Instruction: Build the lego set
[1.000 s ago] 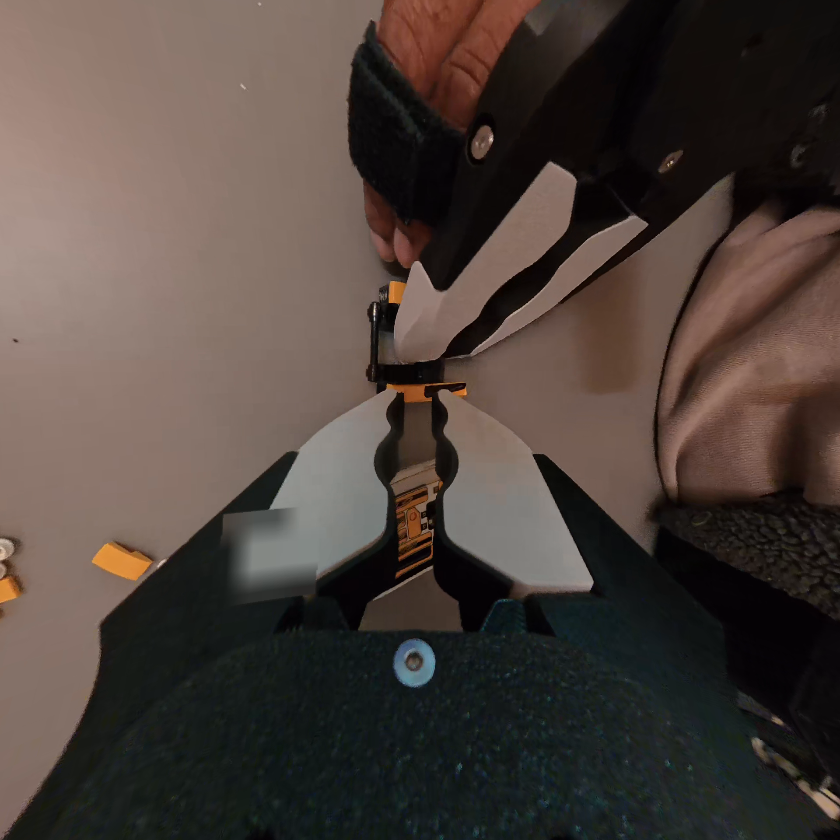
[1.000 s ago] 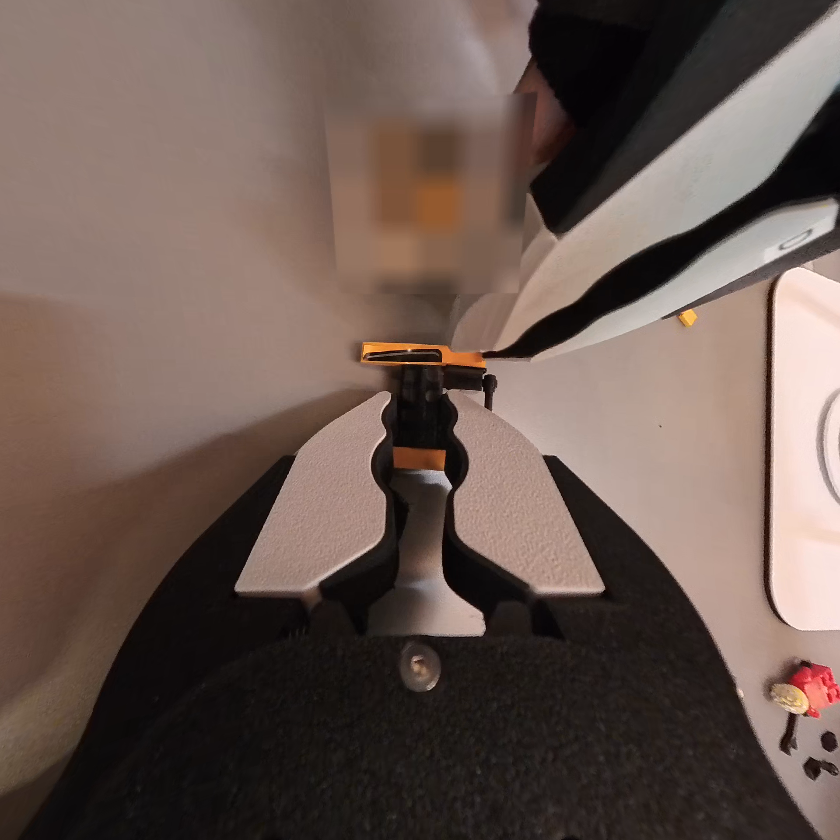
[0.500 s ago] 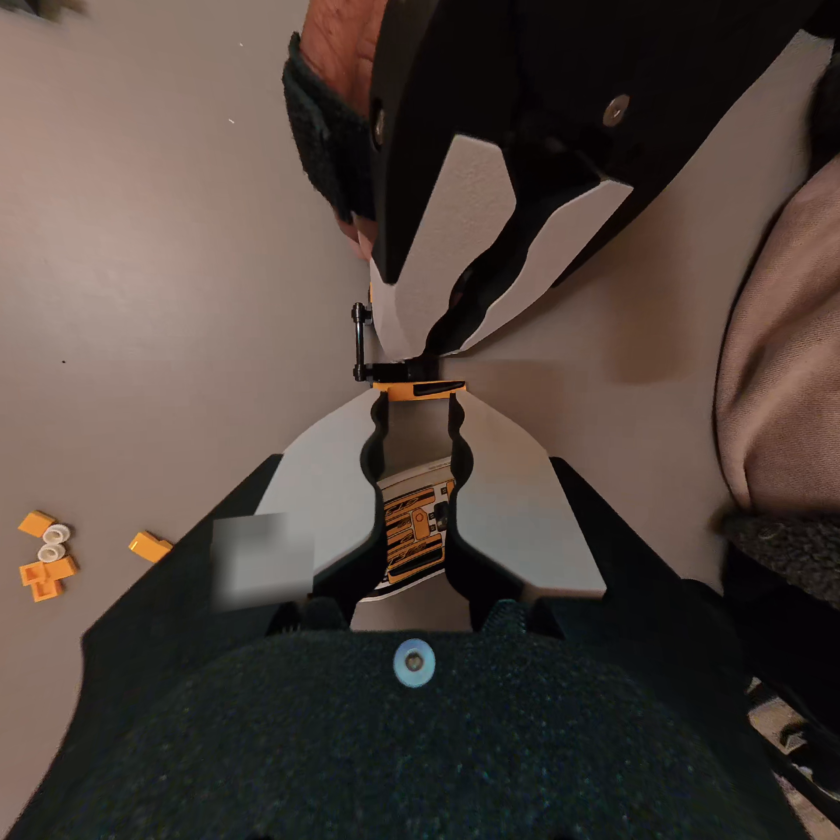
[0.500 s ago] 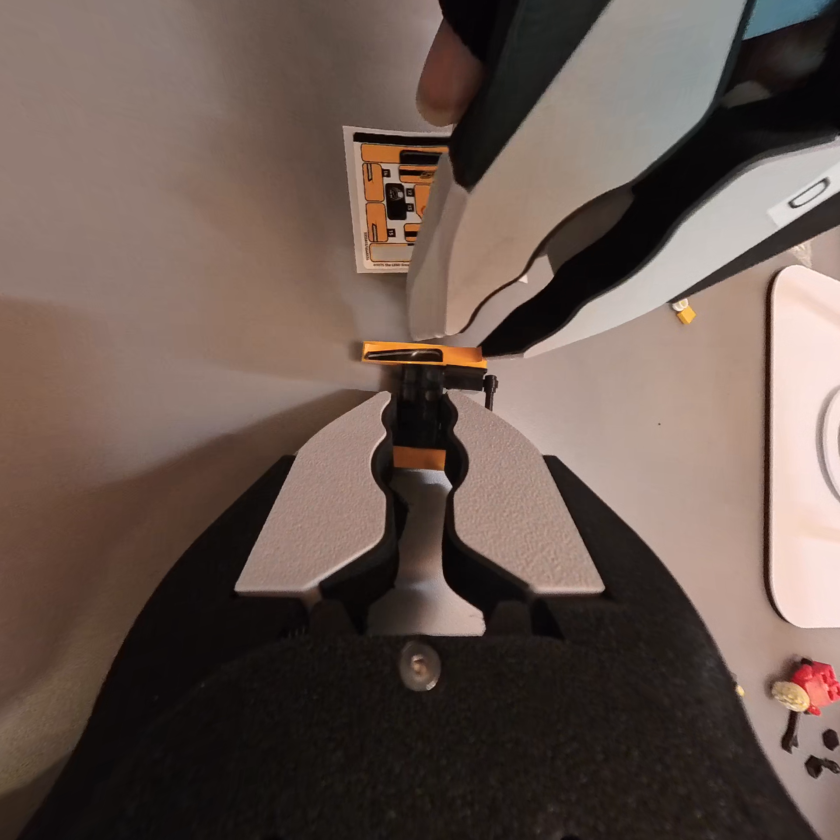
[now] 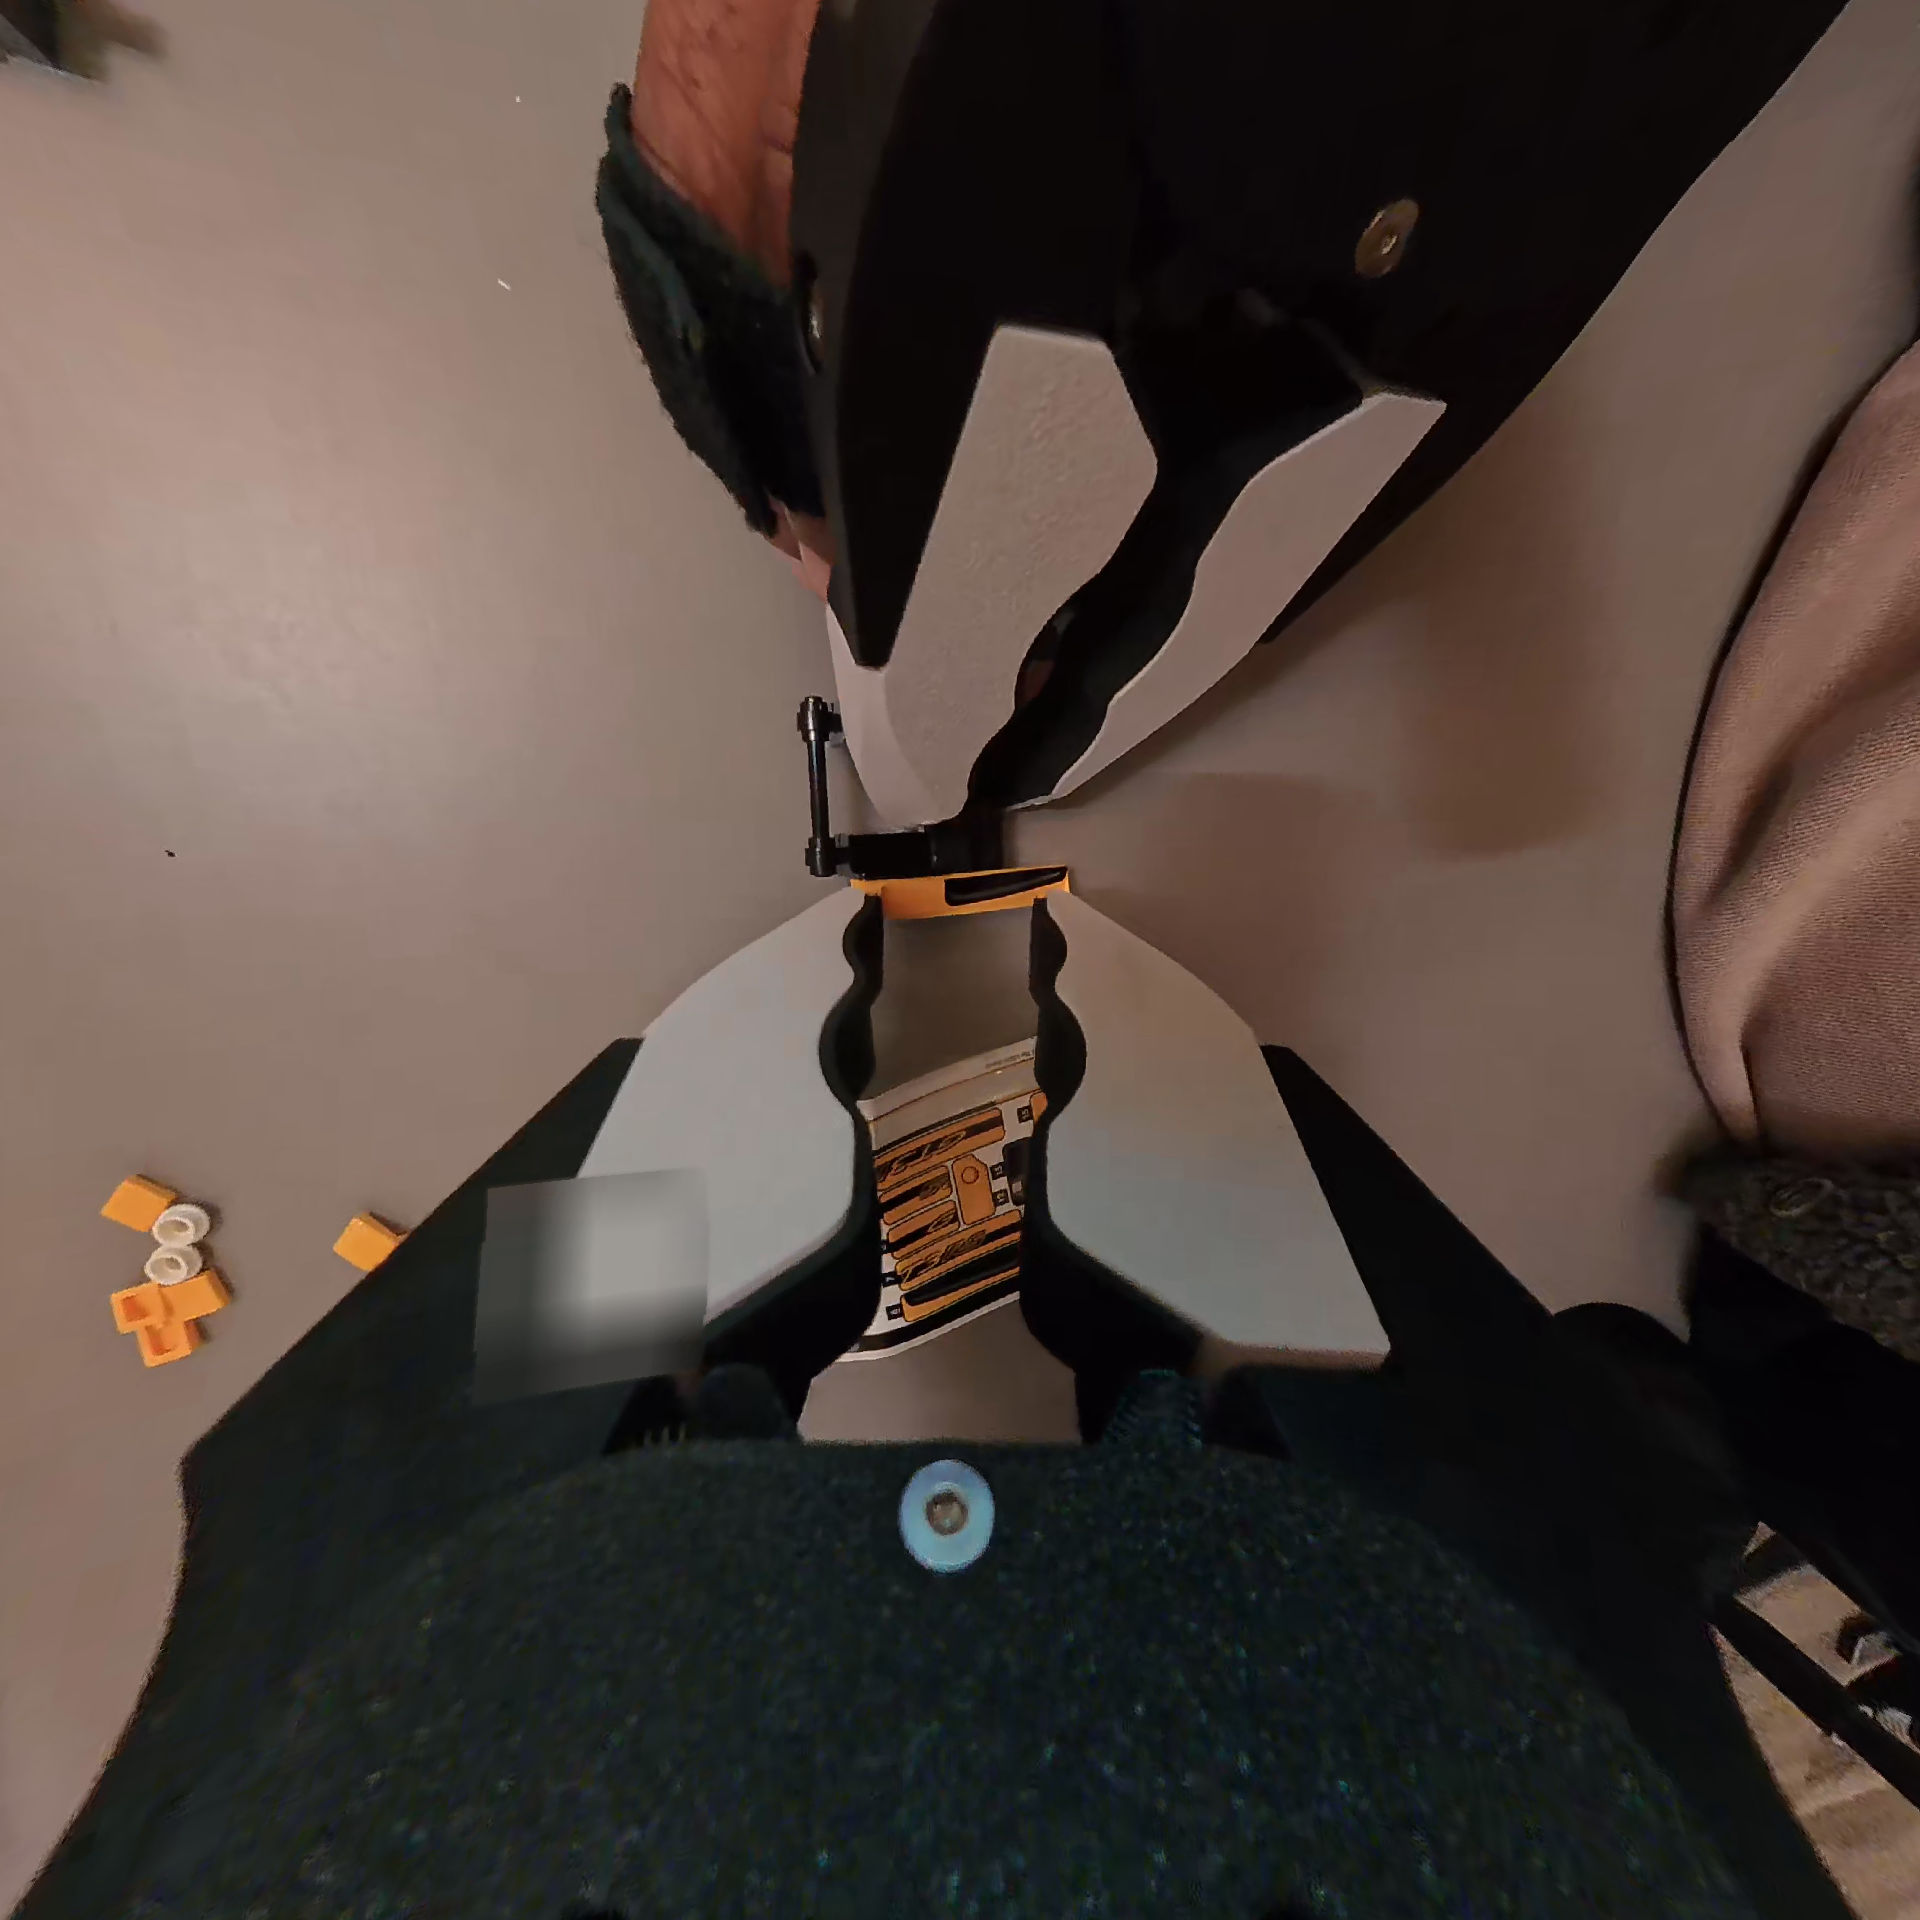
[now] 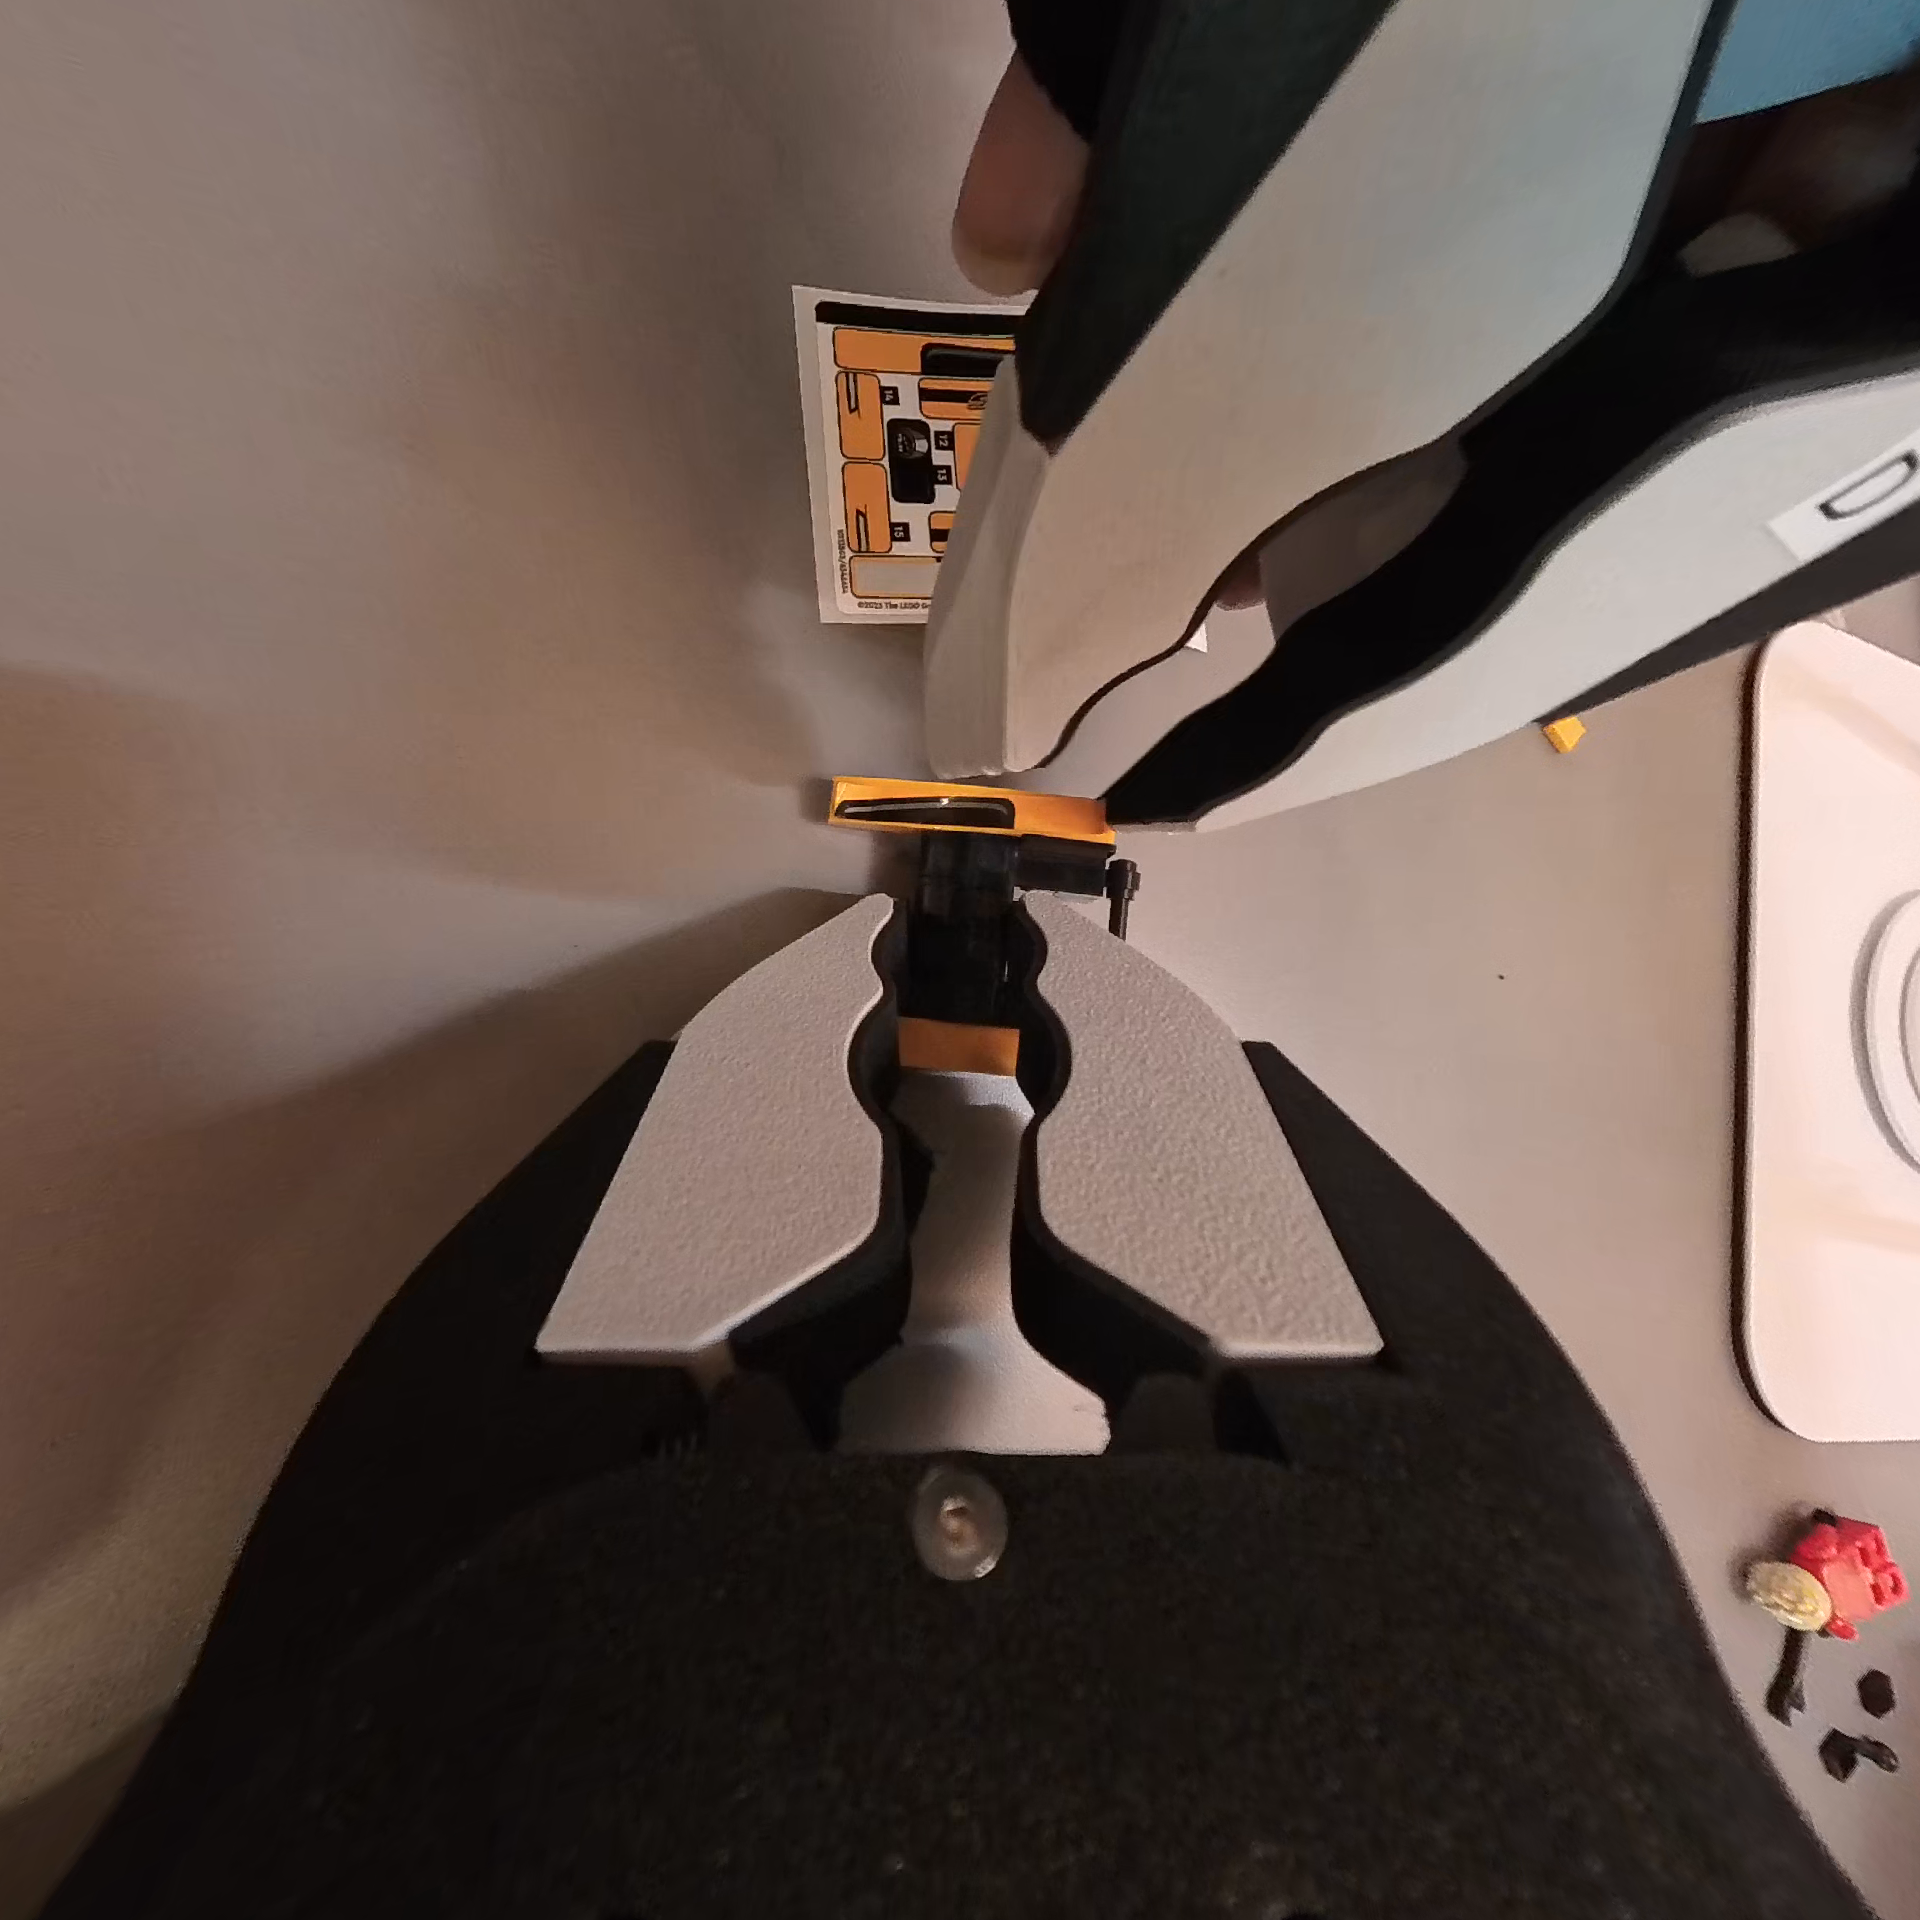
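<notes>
A small black-and-orange lego build (image 6: 956, 966) is held in the air over a grey table. My right gripper (image 6: 956, 914) is shut on its black body. An orange plate (image 6: 966, 816) with a black stripe caps the build's far end, and a thin black bar (image 6: 1127, 894) sticks out at the side. My left gripper (image 5: 956, 914) faces it with its jaws partly apart. Its fingertips (image 5: 868, 914) rest against the orange plate (image 5: 956, 894), which is wider than the gap. The right gripper (image 5: 966, 810) also shows in the left wrist view.
A sticker sheet (image 6: 894, 457) lies flat on the table below the grippers. Loose orange and white pieces (image 5: 166, 1268) lie at the left. A white tray (image 6: 1829, 1039), a red piece (image 6: 1860, 1590) and small black pieces (image 6: 1860, 1745) lie at the right. The person's clothing (image 5: 1808, 779) is close by.
My left gripper's jaws have spread wider than a second ago, with the tips still at the orange plate. The right gripper keeps its hold on the build.
</notes>
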Demonstrator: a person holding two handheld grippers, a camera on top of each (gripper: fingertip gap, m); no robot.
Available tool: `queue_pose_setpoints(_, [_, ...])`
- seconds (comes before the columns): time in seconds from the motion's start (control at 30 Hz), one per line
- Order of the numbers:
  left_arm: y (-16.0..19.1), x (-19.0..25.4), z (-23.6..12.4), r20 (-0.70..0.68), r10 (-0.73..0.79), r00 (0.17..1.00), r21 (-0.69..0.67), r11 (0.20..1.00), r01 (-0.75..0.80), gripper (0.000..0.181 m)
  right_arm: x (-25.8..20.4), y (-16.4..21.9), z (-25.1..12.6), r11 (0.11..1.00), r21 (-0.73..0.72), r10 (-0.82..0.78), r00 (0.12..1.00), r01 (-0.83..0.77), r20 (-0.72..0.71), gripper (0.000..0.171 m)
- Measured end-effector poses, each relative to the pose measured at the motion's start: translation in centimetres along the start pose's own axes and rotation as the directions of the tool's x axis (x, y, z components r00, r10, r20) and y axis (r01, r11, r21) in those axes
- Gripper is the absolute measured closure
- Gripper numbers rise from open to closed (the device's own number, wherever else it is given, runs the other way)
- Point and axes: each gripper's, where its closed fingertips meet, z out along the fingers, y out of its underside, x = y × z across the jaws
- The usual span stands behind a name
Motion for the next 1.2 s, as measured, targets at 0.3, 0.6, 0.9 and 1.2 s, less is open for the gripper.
queue_pose_setpoints(0.3, [0.2, -0.1, 0.2, 0.004, -0.001, 1.0, -0.022, 1.0, 0.001, 0.149, 0.1, -0.1, -0.3, 1.0, 0.016, -0.011, 1.0, 0.011, -0.012, 0.152])
queue_pose_setpoints(0.6, [0.2, -0.1, 0.1, 0.006, 0.004, 1.0, -0.024, 1.0, -0.004, 0.15, 0.0, -0.2, -0.4, 1.0, 0.019, -0.018, 1.0, 0.019, -0.013, 0.152])
queue_pose_setpoints(0.9, [0.2, 0.1, 0.1, 0.005, 0.011, 1.0, -0.023, 1.0, -0.011, 0.15, 0.4, -1.2, -1.2, 0.998, 0.067, -0.003, 1.0, 0.005, -0.03, 0.148])
queue_pose_setpoints(1.2, [0.2, 0.1, 0.1, 0.003, 0.027, 1.0, -0.025, 0.999, -0.027, 0.15, -0.2, -2.6, -0.6, 0.994, 0.107, -0.004, 0.999, 0.007, -0.031, 0.136])
